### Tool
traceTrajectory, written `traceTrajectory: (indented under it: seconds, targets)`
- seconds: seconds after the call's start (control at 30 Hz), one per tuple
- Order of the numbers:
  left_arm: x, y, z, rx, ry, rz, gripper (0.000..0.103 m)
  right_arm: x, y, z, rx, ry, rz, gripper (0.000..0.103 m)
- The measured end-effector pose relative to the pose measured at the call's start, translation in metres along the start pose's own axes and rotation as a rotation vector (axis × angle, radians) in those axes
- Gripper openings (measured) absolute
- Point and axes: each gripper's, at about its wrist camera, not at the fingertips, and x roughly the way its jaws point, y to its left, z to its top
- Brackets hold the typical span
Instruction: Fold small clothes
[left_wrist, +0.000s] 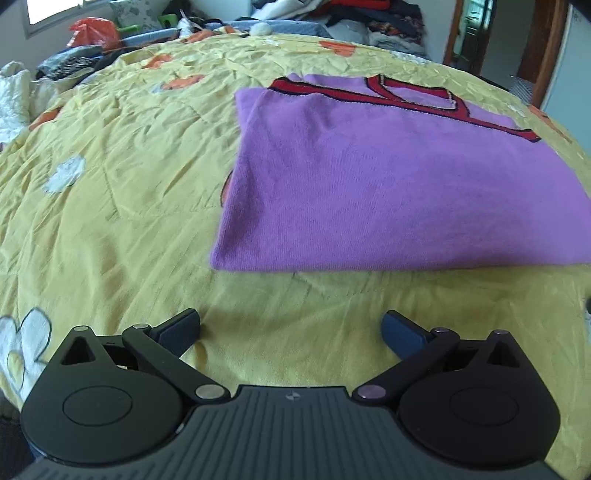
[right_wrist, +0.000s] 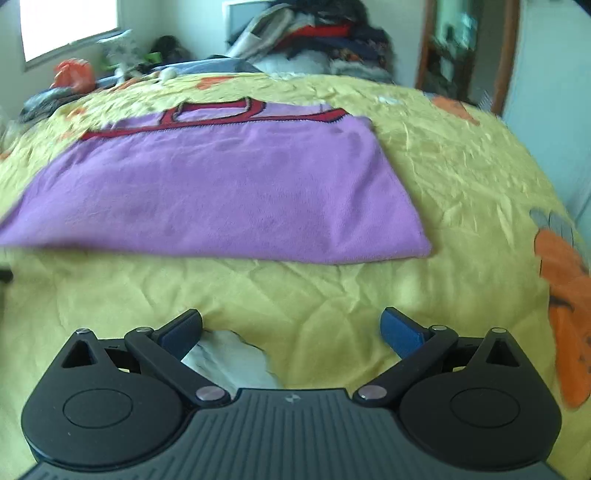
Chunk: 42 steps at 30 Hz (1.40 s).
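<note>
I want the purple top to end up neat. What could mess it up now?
Both grippers, left and right, are open and off the purple top.

1. The yellow quilt is crinkly, so a finger might pinch it along with the top.
2. The top is already folded double; grabbing one layer could undo that.

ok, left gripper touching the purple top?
Apart. The left wrist view shows bare yellow bedspread between the open left gripper and the purple top's near edge.
</note>
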Motion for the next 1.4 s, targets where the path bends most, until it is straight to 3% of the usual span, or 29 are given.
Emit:
traceTrajectory:
  seconds: [0.1, 0.23, 0.3, 0.37, 0.5, 0.7, 0.8, 0.97, 1.4]
  targets:
    - [0.003, 0.017, 0.013, -0.012, -0.017, 0.005, 0.103, -0.005, 0.029, 0.005, 0.021, -0.029, 0.156, 0.103]
    - [-0.002, 0.05, 0.045, -0.033, -0.082, -0.024, 0.103, -0.003, 0.096, 0.011, -0.152, -0.091, 0.138, 0.103]
    - [0.002, 0.061, 0.063, -0.016, -0.104, 0.0, 0.103, 0.0, 0.124, 0.012, -0.222, -0.109, 0.158, 0.103]
    - [0.011, 0.072, 0.08, -0.011, -0.119, -0.032, 0.103, 0.005, 0.147, 0.012, -0.251, -0.109, 0.197, 0.103]
    - [0.038, 0.085, 0.108, -0.012, -0.092, -0.095, 0.103, 0.018, 0.191, 0.017, -0.325, -0.096, 0.22, 0.103]
    - [0.074, 0.078, 0.139, 0.038, -0.059, -0.105, 0.103, 0.037, 0.24, 0.025, -0.398, -0.064, 0.262, 0.103]
    - [0.088, 0.07, 0.149, 0.041, -0.038, -0.135, 0.103, 0.045, 0.25, 0.029, -0.39, -0.054, 0.287, 0.103]
    - [0.103, 0.055, 0.161, 0.077, -0.035, -0.122, 0.103, 0.054, 0.263, 0.033, -0.383, -0.037, 0.301, 0.103]
    - [0.131, 0.047, 0.187, 0.074, 0.023, -0.171, 0.103, 0.06, 0.287, 0.032, -0.466, -0.059, 0.281, 0.103]
